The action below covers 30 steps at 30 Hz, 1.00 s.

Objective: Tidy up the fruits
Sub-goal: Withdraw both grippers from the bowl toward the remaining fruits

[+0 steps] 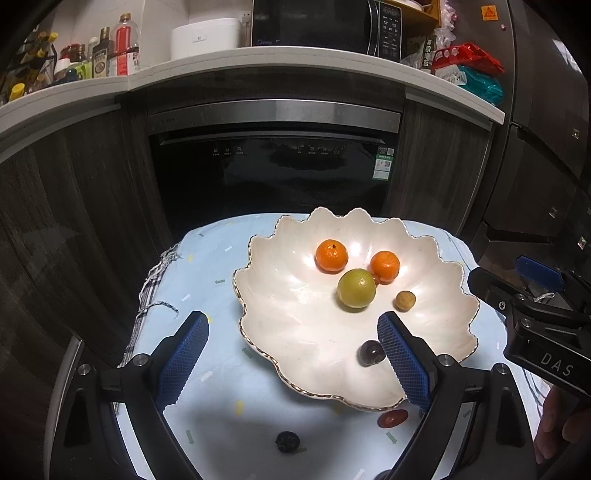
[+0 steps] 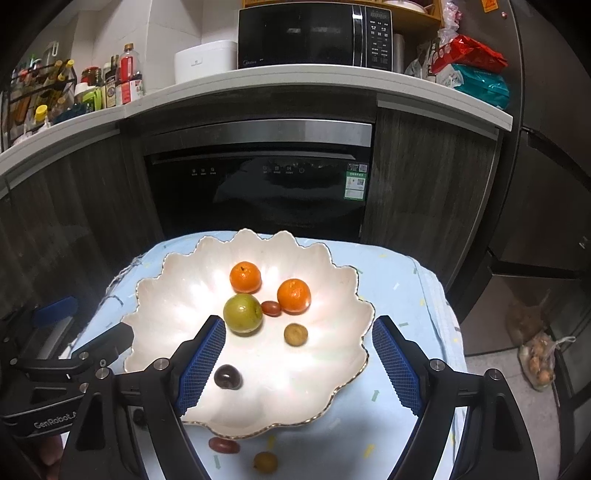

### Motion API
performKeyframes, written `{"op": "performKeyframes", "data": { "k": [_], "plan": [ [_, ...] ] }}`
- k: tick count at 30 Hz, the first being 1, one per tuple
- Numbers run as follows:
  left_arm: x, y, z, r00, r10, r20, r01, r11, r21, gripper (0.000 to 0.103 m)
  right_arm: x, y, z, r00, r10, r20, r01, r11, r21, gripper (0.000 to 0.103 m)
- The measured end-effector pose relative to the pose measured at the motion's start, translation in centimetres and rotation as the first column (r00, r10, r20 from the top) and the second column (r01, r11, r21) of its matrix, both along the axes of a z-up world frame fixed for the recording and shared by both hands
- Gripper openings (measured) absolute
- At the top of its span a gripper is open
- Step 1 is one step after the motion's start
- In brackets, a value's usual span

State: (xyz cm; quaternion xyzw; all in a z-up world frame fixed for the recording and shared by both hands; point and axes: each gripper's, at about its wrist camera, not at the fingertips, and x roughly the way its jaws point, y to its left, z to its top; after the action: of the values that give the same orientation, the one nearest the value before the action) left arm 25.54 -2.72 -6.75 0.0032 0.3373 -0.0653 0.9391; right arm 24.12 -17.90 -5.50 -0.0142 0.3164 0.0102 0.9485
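Nearest the cameras, on the light-blue cloth [image 1: 207,406] over the surface, loose fruit lies outside the dish: a dark berry [image 1: 287,441], a red date [image 2: 224,445] just at the dish's near rim, and a small yellow-brown fruit [image 2: 265,461] beside it.

The left tool [image 1: 293,350] hangs with its jaws spread wide and nothing between the pads; one blue pad stands over the cloth, the other over the dish's near side. The right tool [image 2: 298,356] is likewise wide apart and holds nothing, both pads above the dish. In each wrist view the other tool's black body shows at the frame edge.

The white scalloped dish [image 2: 159,295] with a gold rim sits on the cloth and carries six fruits. A dark plum [image 2: 228,376] lies in its near part, close to a pad of each tool. Further in is a small brown fruit [image 2: 295,334], then a green fruit [image 2: 242,313] at the middle with a little red fruit [image 2: 271,308] touching it. Two oranges [image 2: 245,277] and [image 2: 293,296] lie furthest back.

Beyond stand a dark oven door [image 2: 258,192], then the counter with bottles [image 2: 125,77], a white cooker [image 2: 205,61] and a microwave [image 2: 314,35].
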Motion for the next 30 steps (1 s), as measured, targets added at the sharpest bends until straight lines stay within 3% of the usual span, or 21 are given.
{"op": "performKeyframes", "data": {
  "k": [16,30],
  "plan": [
    [-3.2,0.5,2.3,0.999,0.011,0.051,-0.011,1.000,0.004,0.095,-3.2,0.4,1.8,0.999,0.003,0.040,-0.004,1.000,0.003,0.083],
    [-5.7,0.6,2.2,0.998,0.013,0.057,-0.013,1.000,0.005,0.095,-5.5,0.4,1.7,0.999,0.008,0.039,-0.008,1.000,0.008,0.083]
  ]
}}
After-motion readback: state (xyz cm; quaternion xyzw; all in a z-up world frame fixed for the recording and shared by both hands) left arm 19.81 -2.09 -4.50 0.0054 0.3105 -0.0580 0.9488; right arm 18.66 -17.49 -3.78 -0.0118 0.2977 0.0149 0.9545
